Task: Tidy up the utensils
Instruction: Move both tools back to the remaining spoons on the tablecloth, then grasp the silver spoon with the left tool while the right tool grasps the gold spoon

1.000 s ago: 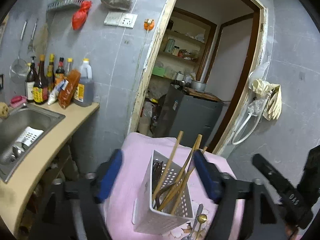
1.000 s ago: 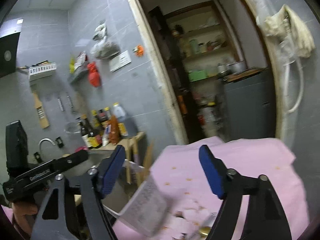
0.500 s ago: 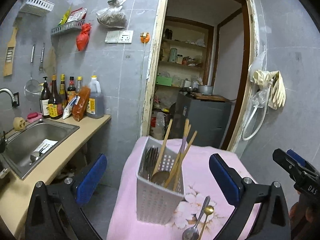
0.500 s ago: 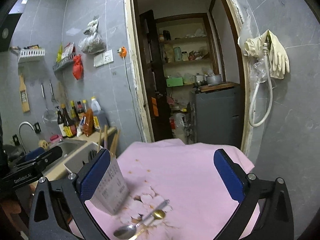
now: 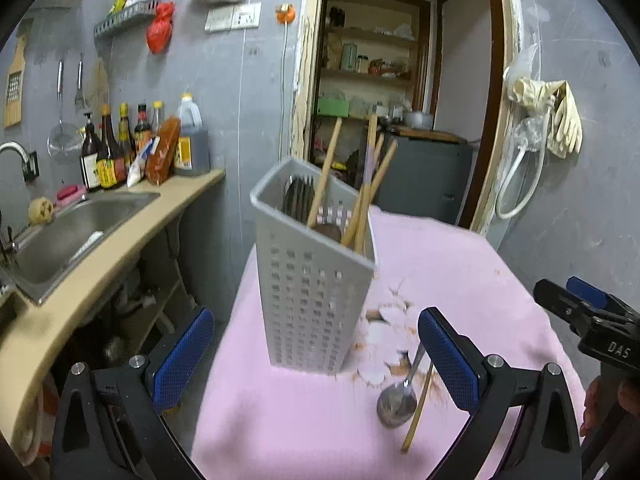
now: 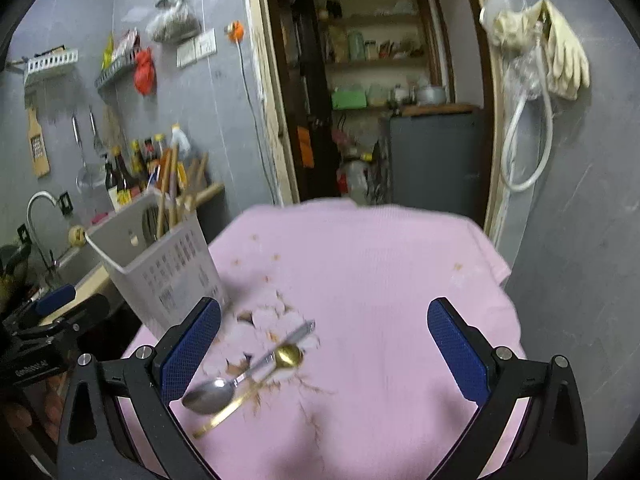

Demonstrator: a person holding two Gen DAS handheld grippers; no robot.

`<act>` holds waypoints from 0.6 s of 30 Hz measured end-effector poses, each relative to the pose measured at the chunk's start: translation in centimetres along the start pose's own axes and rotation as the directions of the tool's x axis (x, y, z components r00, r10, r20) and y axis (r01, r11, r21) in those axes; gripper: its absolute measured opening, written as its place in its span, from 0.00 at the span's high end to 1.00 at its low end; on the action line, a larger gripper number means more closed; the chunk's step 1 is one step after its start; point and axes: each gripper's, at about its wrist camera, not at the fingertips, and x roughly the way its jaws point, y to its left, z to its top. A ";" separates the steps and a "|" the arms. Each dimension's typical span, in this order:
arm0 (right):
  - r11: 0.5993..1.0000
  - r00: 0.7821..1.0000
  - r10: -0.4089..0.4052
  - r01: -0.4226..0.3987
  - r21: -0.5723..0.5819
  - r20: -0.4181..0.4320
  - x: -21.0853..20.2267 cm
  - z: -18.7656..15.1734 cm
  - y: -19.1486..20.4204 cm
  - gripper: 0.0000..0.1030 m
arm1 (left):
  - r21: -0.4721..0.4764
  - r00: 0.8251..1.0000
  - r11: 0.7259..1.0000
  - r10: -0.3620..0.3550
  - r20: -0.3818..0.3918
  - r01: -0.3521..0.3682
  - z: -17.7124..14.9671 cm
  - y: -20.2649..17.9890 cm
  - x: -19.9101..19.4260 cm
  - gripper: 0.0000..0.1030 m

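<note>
On the pink cloth (image 6: 380,264), a silver spoon (image 6: 224,388) crosses a gold spoon (image 6: 280,360); both tongs gape wide, empty.

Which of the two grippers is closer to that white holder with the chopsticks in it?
Left. The left gripper faces the holder head-on; the right gripper has it off to its left.

A utensil basket (image 5: 316,300) stands upright on the cloth-covered tabletop (image 5: 460,272), holding chopsticks (image 5: 326,168) and forks (image 5: 298,196). To its right on the cloth lie a spoon (image 5: 396,398) and a second, smaller spoon (image 6: 288,356), touching and crossed. Left of the tabletop runs a counter (image 5: 120,240) with a sink (image 5: 72,232) and bottles (image 5: 108,148) at its far end; a doorway (image 5: 400,80) opens behind.
</note>
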 end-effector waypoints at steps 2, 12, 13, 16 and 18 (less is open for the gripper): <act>1.000 1.000 0.009 -0.009 -0.003 -0.030 0.9 -0.8 -0.4 0.01 | 0.000 1.000 1.000 0.002 -0.021 -0.002 -0.6 -0.2 0.5 0.00; 0.997 0.990 0.072 -0.073 -0.002 -0.122 4.4 -2.6 -1.7 0.01 | -0.022 0.992 1.000 -0.017 -0.127 0.015 -3.2 -1.2 2.9 0.00; 0.997 0.988 0.079 -0.080 -0.003 -0.132 4.8 -2.7 -1.7 0.01 | -0.030 0.989 0.999 -0.024 -0.143 0.020 -3.5 -1.2 3.2 0.00; 0.994 0.980 0.107 -0.110 -0.004 -0.169 6.0 -3.0 -1.6 0.02 | -0.059 0.982 0.997 -0.050 -0.184 0.040 -4.2 -1.4 3.8 0.04; 0.991 0.972 0.131 -0.135 -0.004 -0.196 6.9 -3.3 -1.5 0.10 | -0.076 0.974 0.996 -0.069 -0.218 0.054 -4.7 -1.6 4.2 0.14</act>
